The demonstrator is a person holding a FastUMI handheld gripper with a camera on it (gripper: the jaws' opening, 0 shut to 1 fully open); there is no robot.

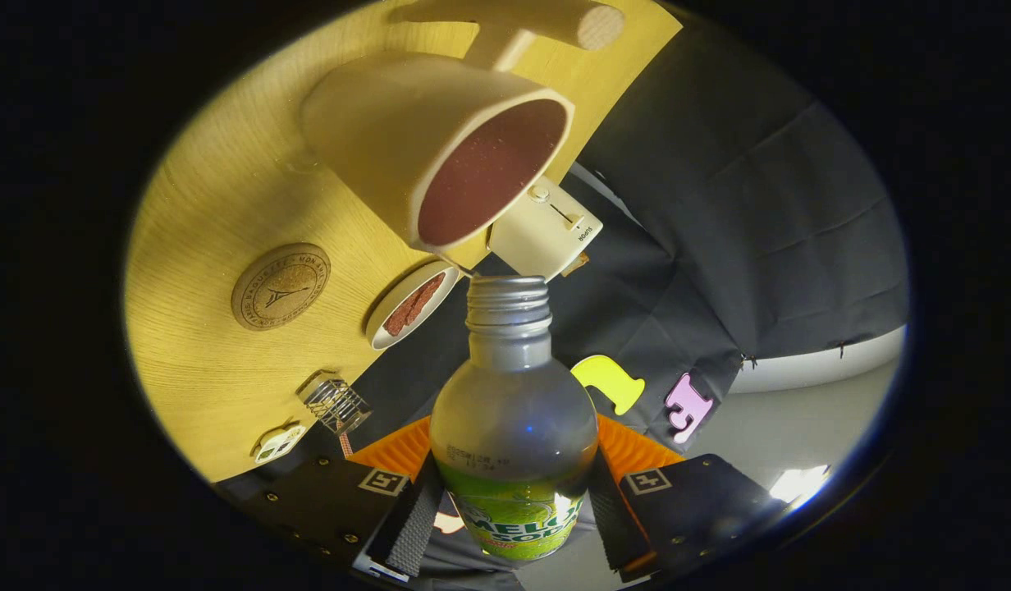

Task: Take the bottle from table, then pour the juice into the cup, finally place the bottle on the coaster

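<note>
Far left, the pale wood counter [194, 271] appears steeply tilted in the gripper view. A round cork coaster [281, 286] lies flat on it w/ nothing on top, well apart from the bottle. Below the coaster, near the counter edge, sit a small wire rack [335, 404] and a small white item [277, 442] beside it; can't tell what the white item is. Next over, a shallow white dish [410, 305] w/ reddish-brown bits inside sits at the counter edge, just beside the bottle neck. Above it, the big cream cup [436, 148] stands on the counter, its mouth facing the camera, reddish-brown inside; cup rim is just beyond the bottle's open mouth, near it, can't tell if touching. Behind the cup, a light wooden handle-like piece [514, 25] lies on the counter. Centre: clear bottle [512, 427] w/ green label and grey threaded neck, no cap, held between the gripper [512, 501] fingers, neck pointing toward the cup. Both fingers [411, 513] press against the bottle's lower body, one each side, so gripper is clamped on the bottle. Bottle body looks mostly clear; liquid level hard to tell. Just right of the neck, a cream box-like appliance [545, 231] w/ a knob and slider sits at the counter edge. Further right, dark cloth wall [760, 222], then a grey floor [801, 427] below it.
</note>
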